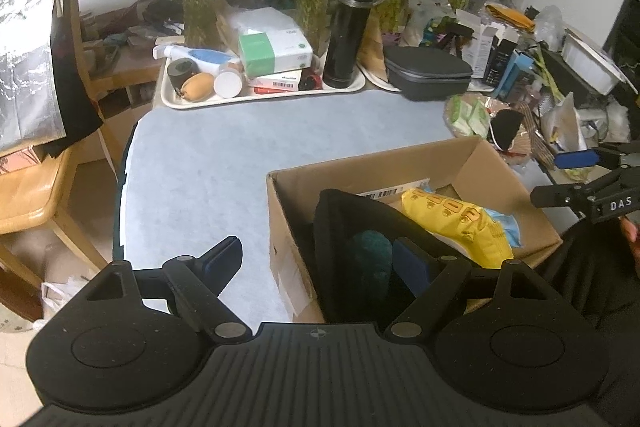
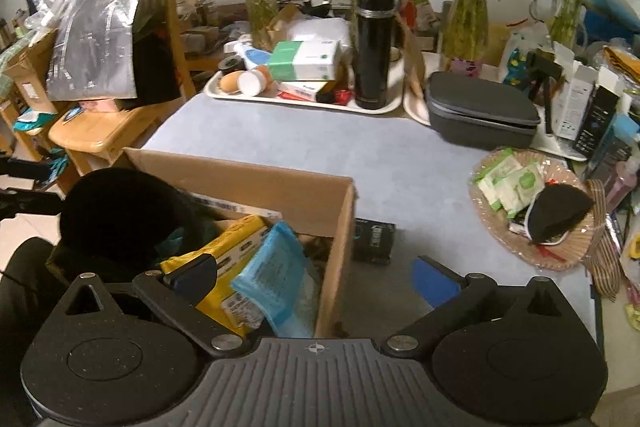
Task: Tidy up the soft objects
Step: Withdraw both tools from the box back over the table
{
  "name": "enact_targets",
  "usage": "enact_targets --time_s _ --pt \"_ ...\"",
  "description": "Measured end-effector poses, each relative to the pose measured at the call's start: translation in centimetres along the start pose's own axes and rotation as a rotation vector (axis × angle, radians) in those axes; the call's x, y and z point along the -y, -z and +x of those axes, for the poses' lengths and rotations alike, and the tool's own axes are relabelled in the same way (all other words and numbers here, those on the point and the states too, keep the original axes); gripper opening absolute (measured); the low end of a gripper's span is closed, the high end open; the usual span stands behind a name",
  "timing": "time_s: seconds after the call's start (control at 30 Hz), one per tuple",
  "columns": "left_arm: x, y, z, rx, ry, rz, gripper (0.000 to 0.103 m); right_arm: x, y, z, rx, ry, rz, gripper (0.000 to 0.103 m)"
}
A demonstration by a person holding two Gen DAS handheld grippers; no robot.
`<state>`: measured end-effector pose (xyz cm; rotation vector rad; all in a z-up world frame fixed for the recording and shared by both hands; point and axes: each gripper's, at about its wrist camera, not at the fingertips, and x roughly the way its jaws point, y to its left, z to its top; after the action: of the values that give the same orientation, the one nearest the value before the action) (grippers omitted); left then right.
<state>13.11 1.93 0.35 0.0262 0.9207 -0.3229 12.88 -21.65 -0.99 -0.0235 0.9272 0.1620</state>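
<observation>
Only right view: small black box (image 2: 373, 241), beside carton (image 2: 340, 227)

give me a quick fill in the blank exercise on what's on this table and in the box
1. The yellow pack lies inside the cardboard ____.
2. The black flask stands upright on a ____.
3. Both grippers' jaws stand ____, holding nothing.
4. The grey case has its lid ____.

Missing words: box; tray; open; shut
</observation>
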Motion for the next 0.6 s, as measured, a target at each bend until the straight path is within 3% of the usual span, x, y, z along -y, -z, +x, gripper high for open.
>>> enact_targets --time_s 0.6 --pt "-2.2 -2.3 2.8 0.012 0.029 -0.072 0.083 5.6 -3.1 5.1 -0.061 -0.007 0.187 0.103"
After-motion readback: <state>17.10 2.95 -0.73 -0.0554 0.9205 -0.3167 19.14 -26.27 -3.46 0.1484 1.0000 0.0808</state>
